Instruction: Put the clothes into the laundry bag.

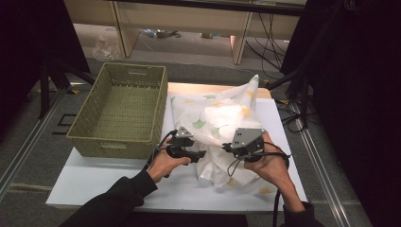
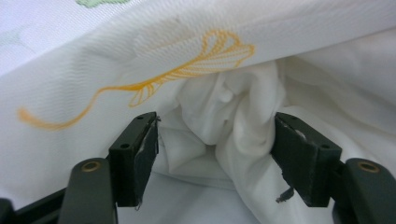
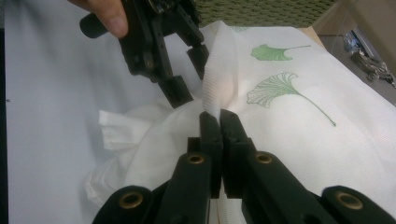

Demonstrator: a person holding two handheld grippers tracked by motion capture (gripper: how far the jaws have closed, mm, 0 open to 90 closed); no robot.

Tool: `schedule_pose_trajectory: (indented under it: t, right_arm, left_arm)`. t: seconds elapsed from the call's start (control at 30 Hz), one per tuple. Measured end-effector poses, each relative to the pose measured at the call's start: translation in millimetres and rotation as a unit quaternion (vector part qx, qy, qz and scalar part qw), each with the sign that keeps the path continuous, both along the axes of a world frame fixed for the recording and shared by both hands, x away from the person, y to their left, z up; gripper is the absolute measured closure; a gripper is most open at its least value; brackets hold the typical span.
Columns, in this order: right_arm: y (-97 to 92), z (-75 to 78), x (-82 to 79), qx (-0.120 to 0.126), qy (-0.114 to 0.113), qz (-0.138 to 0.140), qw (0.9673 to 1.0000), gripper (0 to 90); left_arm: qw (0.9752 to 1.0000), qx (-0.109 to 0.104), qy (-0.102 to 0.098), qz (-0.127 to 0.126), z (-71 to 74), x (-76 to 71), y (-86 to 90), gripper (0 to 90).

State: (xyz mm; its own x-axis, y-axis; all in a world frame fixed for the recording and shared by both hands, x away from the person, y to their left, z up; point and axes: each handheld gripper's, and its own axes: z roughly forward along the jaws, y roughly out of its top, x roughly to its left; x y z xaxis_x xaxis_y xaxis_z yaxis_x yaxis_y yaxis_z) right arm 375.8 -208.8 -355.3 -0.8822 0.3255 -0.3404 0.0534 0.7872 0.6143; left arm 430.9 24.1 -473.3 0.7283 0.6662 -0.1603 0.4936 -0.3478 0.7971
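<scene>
A white cloth printed with green and yellow ginkgo leaves lies crumpled on the white table top. My right gripper is at the cloth's near middle, and in the right gripper view my right gripper is shut on a raised fold of the cloth. My left gripper is at the cloth's left edge. In its own view my left gripper stands open, with a bunched fold of the cloth lying loosely between the jaws. My left gripper also appears just beyond the pinched fold.
A green woven basket stands empty at the table's left, close to my left hand. Bare table top lies in front of the basket and along the near edge. Dark stands and cables flank the table on both sides.
</scene>
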Motion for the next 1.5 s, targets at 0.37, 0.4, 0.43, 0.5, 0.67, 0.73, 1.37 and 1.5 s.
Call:
schedule_pose_trajectory:
  t: [0.37, 0.4, 0.43, 0.5, 0.67, 0.73, 1.37, 1.5]
  right_arm:
    - [0.5, -1.6, 1.1, -0.002, -0.001, -0.002, 1.0, 90.0]
    - [0.3, -2.3, 0.4, 0.0, 0.003, -0.008, 1.0, 90.0]
    - [-0.8, -2.4, 0.7, -0.002, 0.006, -0.011, 0.9999, 90.0]
    - [-2.9, -2.5, 2.8, -0.005, 0.0, -0.008, 1.0, 90.0]
    - [-2.7, -4.8, 2.2, -0.008, 0.004, 0.001, 1.0, 90.0]
    - [-2.2, -5.9, 2.8, -0.01, 0.001, 0.002, 1.0, 90.0]
    - [-2.5, -4.8, 3.5, -0.007, 0.002, 0.0, 1.0, 90.0]
    - [-3.6, -5.2, 4.4, -0.01, -0.001, 0.001, 1.0, 90.0]
  left_arm:
    - [0.9934, -0.079, -0.003, -0.083, -6.3, 11.4, -34.8, 79.2]
    - [0.9927, -0.082, -0.01, -0.088, -3.6, 7.8, -40.3, 79.7]
    - [0.9918, -0.082, -0.008, -0.097, -2.0, 6.7, -42.6, 79.9]
    - [0.9933, -0.076, -0.014, -0.086, -2.3, 6.1, -49.3, 80.0]
    - [0.9983, -0.053, -0.014, -0.02, -14.1, 25.3, -45.9, 78.7]
    - [0.999, -0.038, -0.017, -0.014, -12.7, 27.7, -40.2, 73.7]
    - [0.9981, 0.061, -0.002, -0.007, -1.7, 3.4, 10.1, 67.7]
    - [0.9973, 0.068, 0.027, -0.009, -9.5, 9.9, 0.7, 56.8]
